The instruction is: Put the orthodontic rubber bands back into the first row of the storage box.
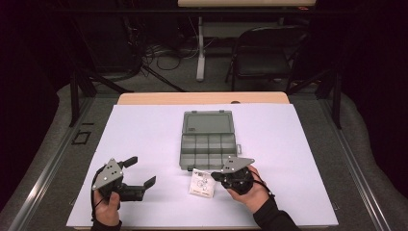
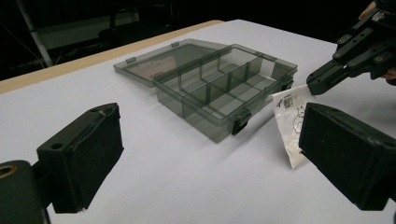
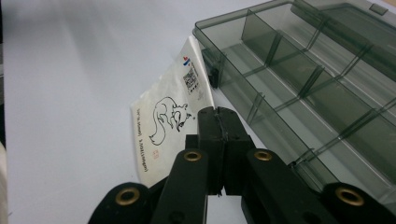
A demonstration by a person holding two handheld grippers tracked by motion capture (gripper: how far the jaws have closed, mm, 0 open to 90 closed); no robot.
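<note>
While our right gripper (image 1: 219,176) clamps the packet (image 1: 201,183), the case (image 1: 209,144) sits open.
We see the case just above the packet at centre frame; left gripper (image 1: 139,172) idles lower left, jaws apart.

A smoky, see-through grey plastic organiser box (image 2: 219,88) with a glossy, smooth finish is seen on a matt white sheet (image 1: 144,139) laid over a pale wood bench (image 1: 202,98). A small white packet (image 3: 168,126), smooth and faintly shiny, is printed with a black line drawing. The right tool (image 3: 218,122) is made of matt black plastic with brass-coloured metal rivets; the left tool (image 2: 210,154) is faced with dull black pads.
</note>
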